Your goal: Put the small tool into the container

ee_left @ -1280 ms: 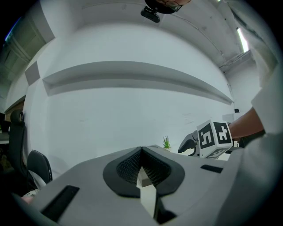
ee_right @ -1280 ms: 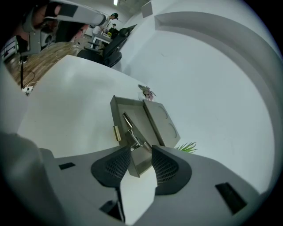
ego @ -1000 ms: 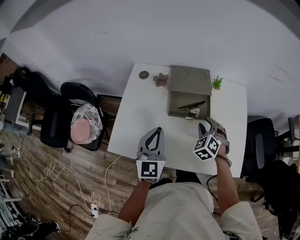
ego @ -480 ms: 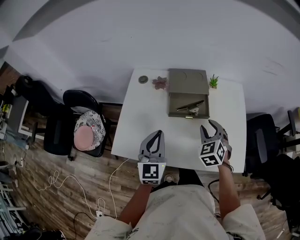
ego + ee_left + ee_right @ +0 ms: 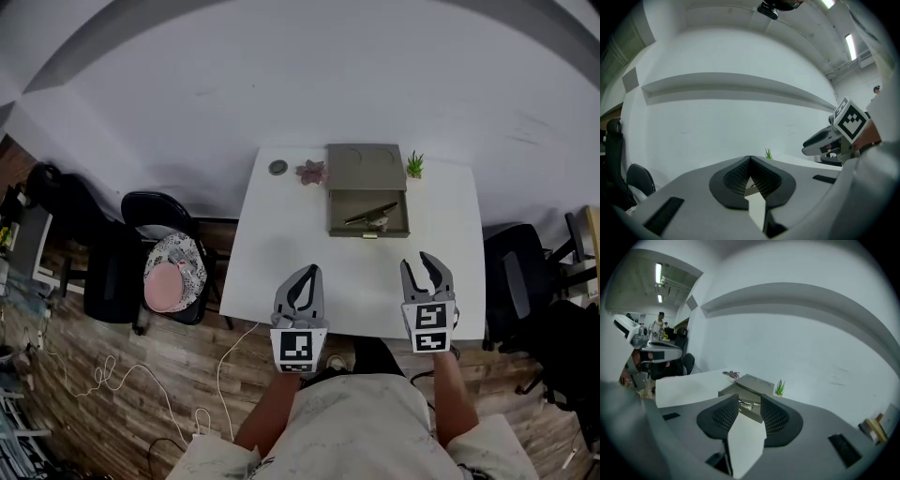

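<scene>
At the near edge of the table [image 5: 281,234] the left gripper [image 5: 311,271] sits pinched closed, the right gripper [image 5: 421,266] gapes, both empty, best held clear of the far box [image 5: 334,214] holding the tool [image 5: 370,213].

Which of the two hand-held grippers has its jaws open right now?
The right hand-held gripper: its jaws stand apart and grip nothing, while the left hand-held gripper has its jaw tips pressed together.
</scene>
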`<state>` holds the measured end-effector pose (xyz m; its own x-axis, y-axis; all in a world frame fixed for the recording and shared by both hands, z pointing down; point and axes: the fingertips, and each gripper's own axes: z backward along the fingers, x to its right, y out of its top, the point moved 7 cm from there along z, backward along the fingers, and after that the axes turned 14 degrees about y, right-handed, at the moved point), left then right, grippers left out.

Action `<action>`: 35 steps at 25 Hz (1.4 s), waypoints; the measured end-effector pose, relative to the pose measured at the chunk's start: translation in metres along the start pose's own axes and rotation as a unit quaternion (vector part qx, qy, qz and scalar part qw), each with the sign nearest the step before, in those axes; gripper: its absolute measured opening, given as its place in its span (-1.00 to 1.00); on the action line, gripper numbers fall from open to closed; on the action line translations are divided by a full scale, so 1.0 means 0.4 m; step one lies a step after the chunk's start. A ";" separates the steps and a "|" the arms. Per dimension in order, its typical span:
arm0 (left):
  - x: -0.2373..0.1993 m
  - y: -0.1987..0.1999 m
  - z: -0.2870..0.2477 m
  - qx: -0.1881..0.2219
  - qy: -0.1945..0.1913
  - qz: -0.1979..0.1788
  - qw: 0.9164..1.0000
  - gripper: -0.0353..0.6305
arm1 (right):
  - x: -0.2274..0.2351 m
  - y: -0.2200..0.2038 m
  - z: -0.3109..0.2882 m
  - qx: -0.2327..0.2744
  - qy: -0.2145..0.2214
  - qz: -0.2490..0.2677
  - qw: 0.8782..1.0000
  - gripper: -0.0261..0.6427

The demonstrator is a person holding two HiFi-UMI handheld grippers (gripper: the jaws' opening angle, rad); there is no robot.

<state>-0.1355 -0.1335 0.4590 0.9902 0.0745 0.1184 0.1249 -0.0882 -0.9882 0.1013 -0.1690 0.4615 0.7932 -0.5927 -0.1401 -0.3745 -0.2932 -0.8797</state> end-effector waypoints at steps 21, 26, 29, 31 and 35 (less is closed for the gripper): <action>-0.002 -0.021 0.035 0.030 -0.002 -0.006 1.000 -0.88 | -0.040 -0.011 0.141 0.175 -0.064 -0.056 0.981 -0.46; 0.005 -0.012 0.045 0.036 -0.004 -0.011 0.999 -0.88 | -0.042 -0.017 0.150 0.180 -0.065 -0.056 0.980 -0.46; 0.009 -0.010 0.047 0.038 -0.006 -0.012 0.999 -0.88 | -0.040 -0.023 0.152 0.181 -0.066 -0.058 0.980 -0.46; 0.011 -0.008 0.050 0.040 -0.006 -0.011 0.999 -0.88 | -0.040 -0.025 0.154 0.182 -0.066 -0.060 0.979 -0.46; 0.018 -0.004 0.059 0.037 -0.007 -0.012 0.999 -0.88 | -0.042 -0.027 0.160 0.185 -0.064 -0.061 0.979 -0.46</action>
<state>-0.1301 -0.1096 0.4590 0.9858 0.0897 0.1421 0.1439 -0.0134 -0.9895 0.1228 -0.1080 0.4444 0.8837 -0.4644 -0.0594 -0.0931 -0.0499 -0.9944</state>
